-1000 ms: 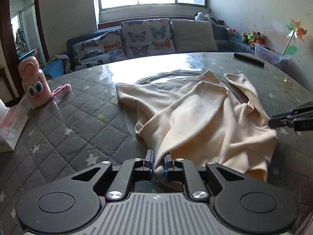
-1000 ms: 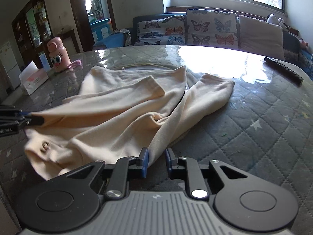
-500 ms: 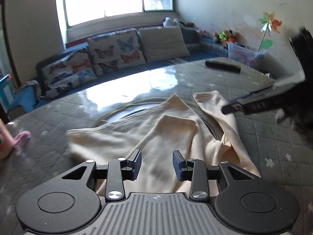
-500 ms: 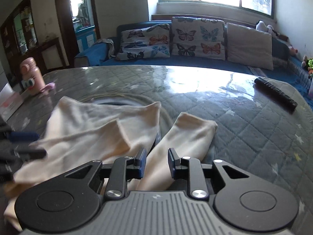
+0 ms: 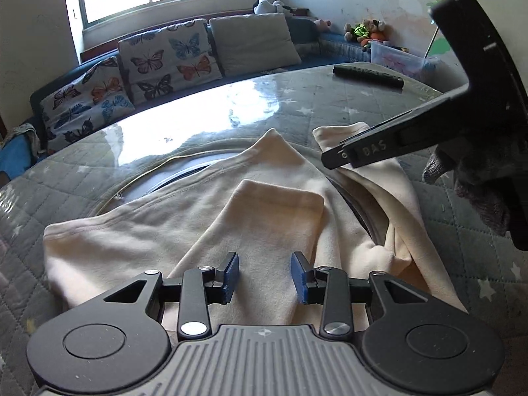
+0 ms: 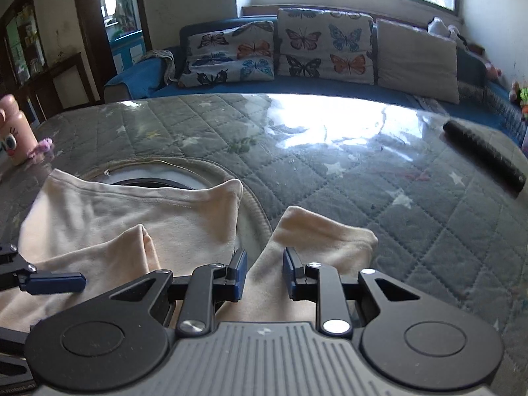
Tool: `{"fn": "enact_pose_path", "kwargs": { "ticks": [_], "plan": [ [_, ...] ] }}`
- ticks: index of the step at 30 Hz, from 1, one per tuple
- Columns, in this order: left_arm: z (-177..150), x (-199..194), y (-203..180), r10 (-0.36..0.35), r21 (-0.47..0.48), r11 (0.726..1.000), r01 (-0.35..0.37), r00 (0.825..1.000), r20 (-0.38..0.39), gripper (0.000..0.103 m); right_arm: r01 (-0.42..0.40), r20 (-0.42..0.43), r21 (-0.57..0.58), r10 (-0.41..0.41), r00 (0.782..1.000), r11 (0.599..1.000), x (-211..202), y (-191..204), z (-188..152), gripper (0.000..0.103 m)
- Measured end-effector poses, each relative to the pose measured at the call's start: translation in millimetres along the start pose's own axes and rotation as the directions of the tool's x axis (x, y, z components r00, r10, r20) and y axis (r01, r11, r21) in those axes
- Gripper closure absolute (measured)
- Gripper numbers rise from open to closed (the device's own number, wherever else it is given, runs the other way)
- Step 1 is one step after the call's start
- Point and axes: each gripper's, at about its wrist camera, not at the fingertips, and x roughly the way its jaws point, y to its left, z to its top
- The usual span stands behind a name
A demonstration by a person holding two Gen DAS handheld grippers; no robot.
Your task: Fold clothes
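Quilted tabletop (image 6: 379, 178) fills mid-frame | cream garment (image 5: 138, 231) lies low centre, one sleeve folded across its body, the other loose at right | left gripper (image 5: 265, 274) and right gripper (image 6: 264, 272) hover above, jaws spread, holding nothing, apparently between folds.

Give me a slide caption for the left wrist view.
Left gripper open above the cream garment on the quilted table, right gripper entering from the right.

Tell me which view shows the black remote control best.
The left wrist view: the remote control lies whole and sharp at the table's far edge. In the right wrist view it sits at the right margin, blurred and stretched by the lens.
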Motion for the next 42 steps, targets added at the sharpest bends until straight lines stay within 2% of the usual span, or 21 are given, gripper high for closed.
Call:
{"fn": "enact_pose_path", "kwargs": {
  "ticks": [5, 8, 15, 18, 19, 23, 28, 32, 36, 39, 42],
  "plan": [
    [4, -9, -2, -0.019, 0.012, 1.000, 0.018, 0.999, 0.037, 0.064, 0.035, 0.016, -0.050, -0.034, 0.999, 0.998, -4, 5, -5, 0.085],
    [8, -9, -5, -0.025, 0.024, 0.999, 0.024, 0.999, 0.042, 0.064, 0.040, 0.016, -0.037, -0.039, 0.999, 0.999, -6, -1, -7, 0.095],
    [6, 9, -14, -0.028, 0.047, 0.999, 0.027, 0.999, 0.015, 0.065, 0.051, 0.020, -0.035, -0.050, 0.999, 0.998, -14, -9, -11, 0.099],
    [8, 10, -15, -0.030, 0.053, 0.998, 0.028, 0.999, 0.026, 0.086, 0.050, 0.024, -0.034, -0.049, 0.998, 0.998, -15, -13, -14, 0.099],
    [8, 10, -14, -0.029, 0.046, 0.999, 0.028, 0.999, 0.029, 0.096, 0.050, 0.026, -0.033, -0.049, 0.998, 0.998, -15, -13, -14, 0.098],
    [10, -2, -4, -0.003, 0.003, 1.000, 0.002, 0.998, 0.067, 0.100, 0.051, 0.038, -0.026, -0.050, 0.998, 0.998, -16, -13, -15, 0.099],
    [11, -47, 30, 0.081, -0.106, 0.992, -0.065, 0.985, 0.154, 0.100, 0.061, 0.103, 0.008, -0.061, 0.993, 0.998, -39, -16, -19, 0.101],
    [-2, -95, 64, 0.174, -0.217, 0.968, -0.128, 0.961, 0.213, 0.100, 0.068, 0.155, 0.045, -0.074, 0.985, 0.997, -69, -25, -22, 0.101],
    [-29, -140, 96, 0.270, -0.337, 0.923, -0.184, 0.935, 0.231, 0.101, 0.085, 0.197, 0.084, -0.100, 0.975, 0.993, -99, -36, -32, 0.101],
    [-53, -166, 118, 0.350, -0.405, 0.881, -0.243, 0.912, 0.214, 0.101, 0.111, 0.213, 0.128, -0.136, 0.968, 0.986, -120, -49, -46, 0.101],
    [-84, -182, 142, 0.410, -0.476, 0.829, -0.295, 0.898, 0.158, 0.101, 0.137, 0.220, 0.174, -0.174, 0.960, 0.975, -136, -62, -61, 0.101]
  ]
}}
